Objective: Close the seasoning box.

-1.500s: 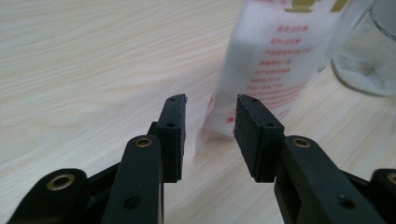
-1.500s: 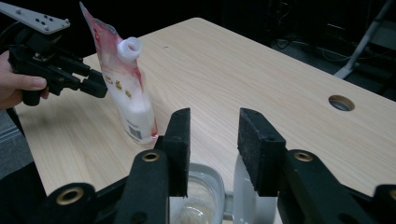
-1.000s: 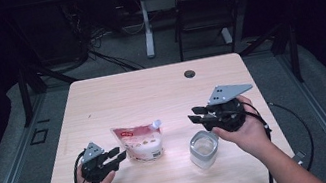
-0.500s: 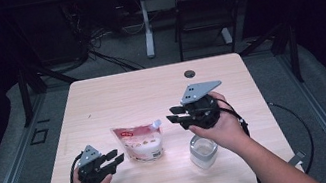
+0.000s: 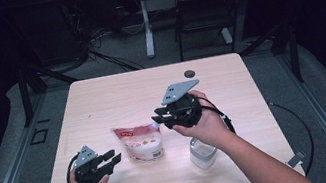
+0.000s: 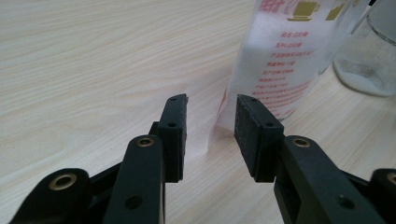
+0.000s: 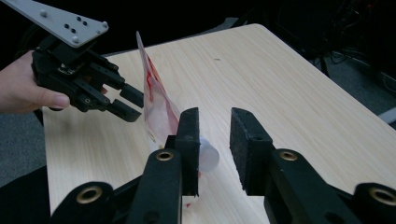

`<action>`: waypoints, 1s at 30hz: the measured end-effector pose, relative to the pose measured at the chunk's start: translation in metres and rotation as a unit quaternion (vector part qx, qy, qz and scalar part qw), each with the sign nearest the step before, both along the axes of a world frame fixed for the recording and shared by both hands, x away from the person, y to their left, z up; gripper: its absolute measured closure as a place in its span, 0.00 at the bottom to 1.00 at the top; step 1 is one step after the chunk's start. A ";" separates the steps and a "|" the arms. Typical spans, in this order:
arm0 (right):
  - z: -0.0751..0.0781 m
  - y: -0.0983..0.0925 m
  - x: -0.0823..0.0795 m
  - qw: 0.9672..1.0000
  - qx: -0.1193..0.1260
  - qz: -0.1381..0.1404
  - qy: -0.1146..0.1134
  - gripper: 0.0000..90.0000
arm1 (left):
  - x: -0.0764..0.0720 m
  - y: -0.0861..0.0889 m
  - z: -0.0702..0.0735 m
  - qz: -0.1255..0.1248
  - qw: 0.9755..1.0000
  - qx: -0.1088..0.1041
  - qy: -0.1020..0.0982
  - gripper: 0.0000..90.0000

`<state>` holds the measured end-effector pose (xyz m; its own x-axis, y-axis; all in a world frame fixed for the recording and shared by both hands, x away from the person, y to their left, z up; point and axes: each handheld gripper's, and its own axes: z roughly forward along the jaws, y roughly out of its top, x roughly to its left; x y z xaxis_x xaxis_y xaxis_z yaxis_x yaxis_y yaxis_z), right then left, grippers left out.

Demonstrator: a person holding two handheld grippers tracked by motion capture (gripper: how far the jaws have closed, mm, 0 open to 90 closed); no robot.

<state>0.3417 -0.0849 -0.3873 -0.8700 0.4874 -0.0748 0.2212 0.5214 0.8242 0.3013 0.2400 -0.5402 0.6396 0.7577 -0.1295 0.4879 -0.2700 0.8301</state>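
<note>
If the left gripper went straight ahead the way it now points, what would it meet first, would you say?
Most likely the pouch: its lower edge lies just past the open jaws of the left gripper, slightly to one side. The glass jar stands farther back.

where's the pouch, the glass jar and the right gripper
pouch (image 5: 141, 143), high view, middle of its printed front
glass jar (image 5: 202, 152), high view, its clear side wall
right gripper (image 5: 156, 118), high view, between its open fingertips

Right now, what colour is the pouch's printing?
Red text on the white pouch, clearest in the left gripper view.
</note>
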 end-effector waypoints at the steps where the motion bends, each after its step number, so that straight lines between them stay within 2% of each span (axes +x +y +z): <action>1: 0.001 0.002 0.000 1.000 -0.002 0.001 -0.002 0.82 | 0.000 0.000 0.000 0.000 1.000 0.000 0.000 0.72; 7: 0.003 0.014 0.003 1.000 -0.008 0.008 -0.005 0.82 | -0.001 0.001 0.000 0.004 1.000 -0.002 0.000 0.72; 18: -0.001 0.036 0.010 1.000 -0.001 0.027 0.005 0.83 | 0.000 0.002 -0.001 0.002 1.000 -0.001 0.000 0.72; 30: -0.004 0.047 0.010 0.999 0.004 0.040 0.012 0.83 | 0.000 0.002 -0.001 0.001 1.000 0.001 0.001 0.72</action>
